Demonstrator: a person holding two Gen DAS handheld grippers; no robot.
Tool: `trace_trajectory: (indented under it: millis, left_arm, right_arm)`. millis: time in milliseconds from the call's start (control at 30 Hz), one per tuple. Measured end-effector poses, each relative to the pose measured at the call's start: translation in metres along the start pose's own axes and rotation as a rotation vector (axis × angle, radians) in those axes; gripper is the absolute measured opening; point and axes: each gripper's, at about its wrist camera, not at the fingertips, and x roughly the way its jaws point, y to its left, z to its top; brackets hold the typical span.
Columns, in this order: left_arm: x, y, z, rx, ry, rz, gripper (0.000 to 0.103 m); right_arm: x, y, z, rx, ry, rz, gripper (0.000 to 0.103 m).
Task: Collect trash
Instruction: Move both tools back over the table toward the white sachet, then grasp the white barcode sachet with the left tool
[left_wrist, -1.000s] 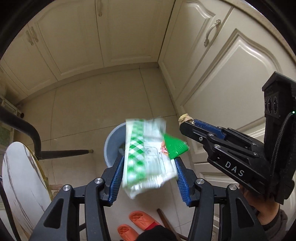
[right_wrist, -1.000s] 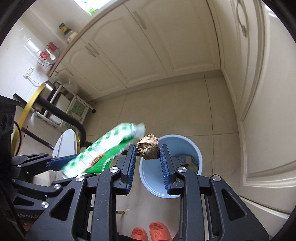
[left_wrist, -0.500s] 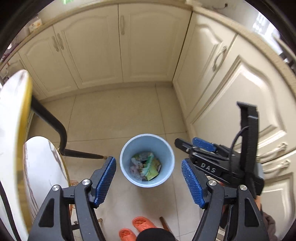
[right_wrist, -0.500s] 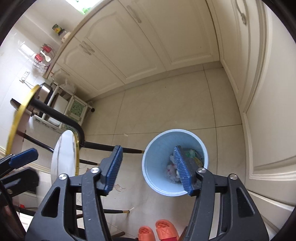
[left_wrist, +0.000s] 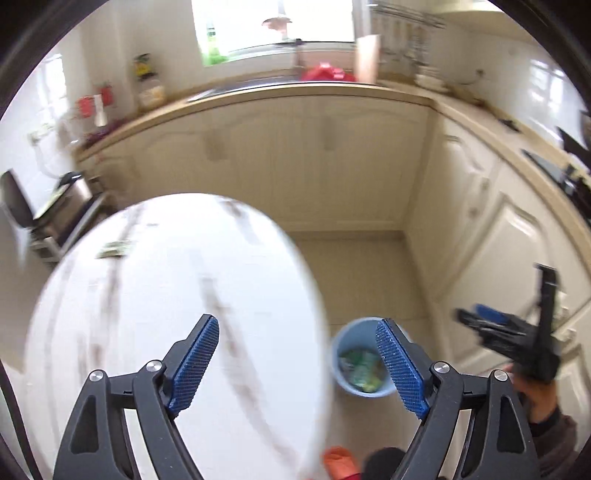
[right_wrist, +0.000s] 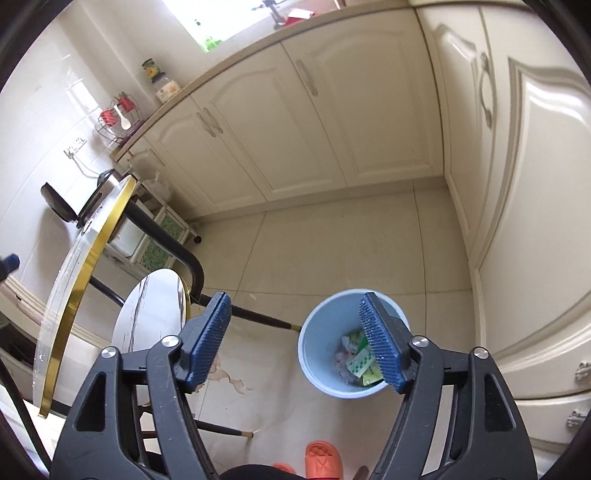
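Left gripper: my left gripper (left_wrist: 295, 365), black arms with blue ribbed pads, has its jaws spread wide and opening as I look; nothing sits between the pads.
Left view: under the left pad I see a round white marble-look tabletop (left_wrist: 177, 302), blurred. A small greenish scrap (left_wrist: 112, 251) lies near its far edge; I cannot tell what it is.
Right gripper: my right gripper (right_wrist: 295, 338), same black-and-blue build, also stands apart and is opening, with only floor and bin rim showing in the gap.
Right gripper from the left camera: I see it at the right edge (left_wrist: 491, 321), held by a hand in a dark sleeve (left_wrist: 535, 398), blurred, near the cupboard doors.
Trash bin: the round pale-blue plastic bin (right_wrist: 314, 354) stands on the beige tiled floor (right_wrist: 332, 258), in front of the cream cupboard doors (right_wrist: 295, 129). My right gripper's right pad overlaps its rim in the picture.
Trash: green-and-white wrappers and crumpled paper (right_wrist: 356, 360) lie at the bottom of the bin; from the left camera I see them too (left_wrist: 360, 365), beside the right pad.
Table from the right camera: the tabletop's gold rim (right_wrist: 85, 269) shows edge-on at the left, with a smaller round white surface (right_wrist: 151, 314) lower down beside it and black legs (right_wrist: 258, 315) running toward the bin.
Floor stain: a pale brownish mark (right_wrist: 231, 378) lies on the tile between table and bin.
Person: orange slippers (right_wrist: 319, 461) at the bottom edge, near the bin.
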Motion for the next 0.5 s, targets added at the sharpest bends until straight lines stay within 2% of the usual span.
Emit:
trace_trajectory:
  millis: [100, 167, 300, 367, 433, 500]
  left_arm:
    - [0.021, 0.051, 0.011, -0.113, 0.037, 0.101, 0.084]
    - [0.041, 0.087, 0.023, -0.208, 0.084, 0.194, 0.084]
    - [0.082, 0.15, 0.051, -0.404, 0.136, 0.278, 0.084]
    - [0.106, 0.171, 0.063, -0.503, 0.156, 0.27, 0.084]
    - [0.123, 0.194, 0.07, -0.562, 0.169, 0.263, 0.082]
    - [0.138, 0.2, 0.077, -0.584, 0.154, 0.265, 0.084]
  right_arm:
    - [0.013, -0.001, 0.003, 0.012, 0.019, -0.021, 0.072]
    - [0.026, -0.003, 0.004, 0.02, 0.037, -0.034, 0.072]
    - [0.062, -0.011, 0.003, 0.027, 0.096, -0.053, 0.072]
    - [0.079, -0.015, 0.004, 0.031, 0.122, -0.055, 0.072]
    - [0.097, -0.022, 0.003, 0.032, 0.154, -0.05, 0.072]
    - [0.112, -0.026, 0.004, 0.032, 0.177, -0.04, 0.072]
